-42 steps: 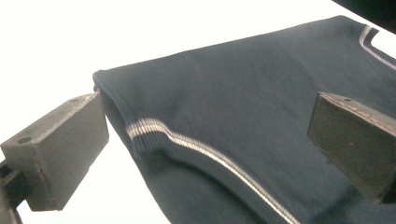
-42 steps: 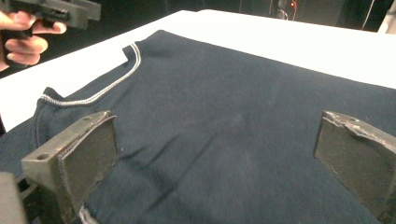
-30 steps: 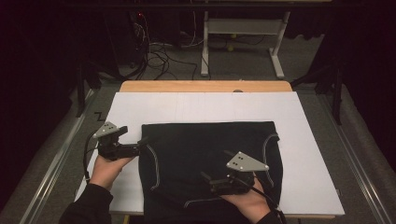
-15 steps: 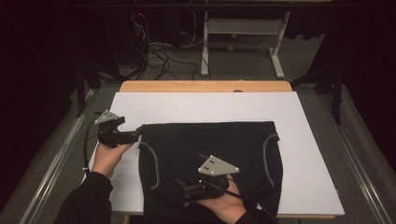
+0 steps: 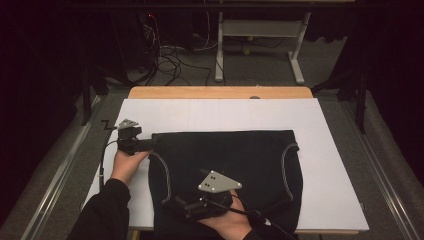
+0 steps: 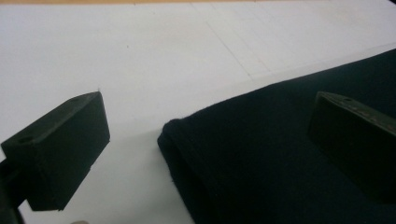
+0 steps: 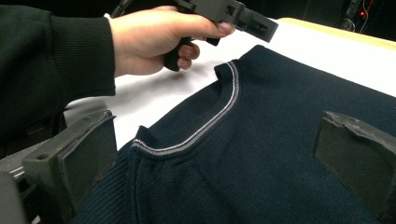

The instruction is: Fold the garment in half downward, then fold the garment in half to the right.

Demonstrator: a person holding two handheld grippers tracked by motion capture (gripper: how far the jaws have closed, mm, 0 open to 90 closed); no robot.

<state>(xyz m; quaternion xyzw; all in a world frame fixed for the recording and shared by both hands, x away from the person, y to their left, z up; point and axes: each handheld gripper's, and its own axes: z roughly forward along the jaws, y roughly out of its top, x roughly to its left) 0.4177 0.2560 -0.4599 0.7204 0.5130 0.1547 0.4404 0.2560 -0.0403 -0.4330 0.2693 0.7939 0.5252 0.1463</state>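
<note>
Hovering wide-jawed over a dark sweater [image 5: 230,160], left gripper [image 6: 205,140] at its corner, right gripper [image 7: 215,154] — seemingly touching — beside grey trim [image 7: 224,112].

The sweater [image 7: 261,154] is dark, finely ribbed knit cloth, matt, with a paler stitched trim. The table cover [image 5: 220,115] looks smooth, matt white; the table edge [image 5: 220,92] beyond it is wood.

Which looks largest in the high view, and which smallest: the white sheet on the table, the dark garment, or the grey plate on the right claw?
1. White sheet: it covers most of the table.
2. Dark garment: it lies on the sheet and covers about the middle of it.
3. Grey plate on the right claw: clearly the smallest, though it sits higher, nearer the camera.
</note>
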